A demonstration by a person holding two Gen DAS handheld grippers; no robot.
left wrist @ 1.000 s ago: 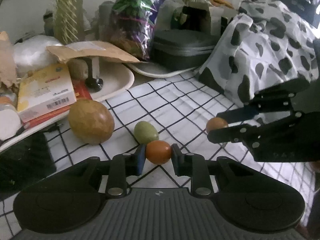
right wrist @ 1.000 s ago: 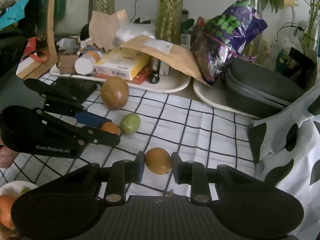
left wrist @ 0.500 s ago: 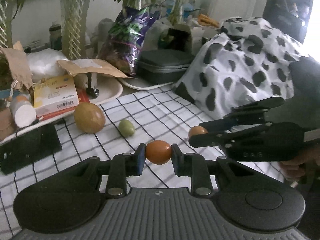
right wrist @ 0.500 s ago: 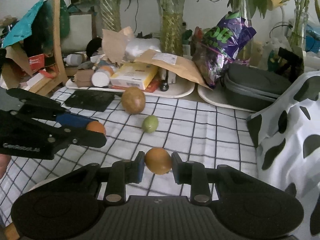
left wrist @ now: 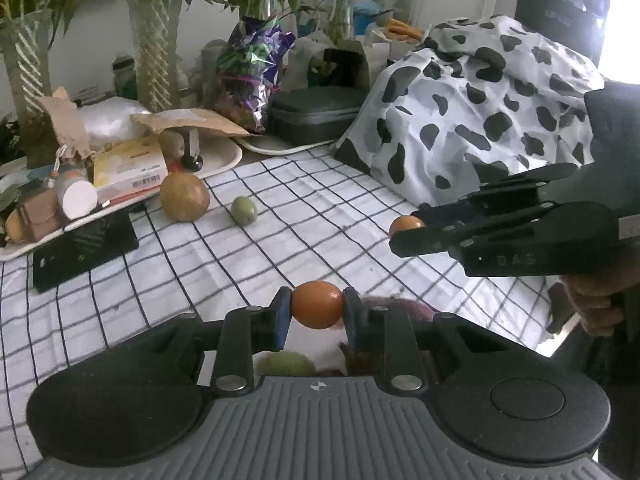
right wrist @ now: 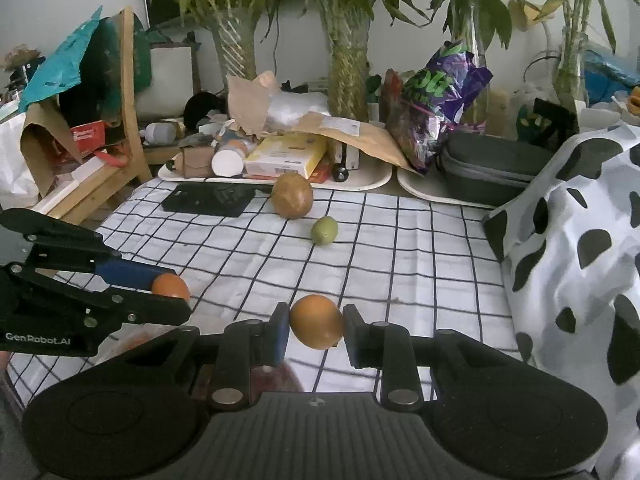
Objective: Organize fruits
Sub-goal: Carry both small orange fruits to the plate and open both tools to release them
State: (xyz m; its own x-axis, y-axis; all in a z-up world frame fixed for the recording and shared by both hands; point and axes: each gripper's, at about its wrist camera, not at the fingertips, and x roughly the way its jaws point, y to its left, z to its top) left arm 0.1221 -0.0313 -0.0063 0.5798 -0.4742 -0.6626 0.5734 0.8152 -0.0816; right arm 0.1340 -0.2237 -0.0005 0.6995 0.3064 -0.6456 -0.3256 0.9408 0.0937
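My left gripper (left wrist: 316, 308) is shut on a small orange fruit (left wrist: 317, 309) and holds it above the checked cloth; it also shows in the right wrist view (right wrist: 170, 286). My right gripper (right wrist: 316, 328) is shut on an orange-yellow fruit (right wrist: 317, 327); it also shows in the left wrist view (left wrist: 406, 226). Under the left gripper lie a green fruit (left wrist: 285, 363) and a dark red fruit (left wrist: 404, 307), partly hidden. A large brown round fruit (right wrist: 292, 201) and a small green fruit (right wrist: 324, 231) lie on the cloth farther back.
A black flat device (right wrist: 208, 199) lies on the cloth at back left. White trays (right wrist: 372, 178) with boxes, a bottle and a grey case (right wrist: 488, 170) line the back. A cow-print cloth (right wrist: 580, 240) is heaped on the right. Plants in vases stand behind.
Both grippers have lifted and pulled back toward me with their fruits. The brown and green fruits on the cloth now sit farther away.
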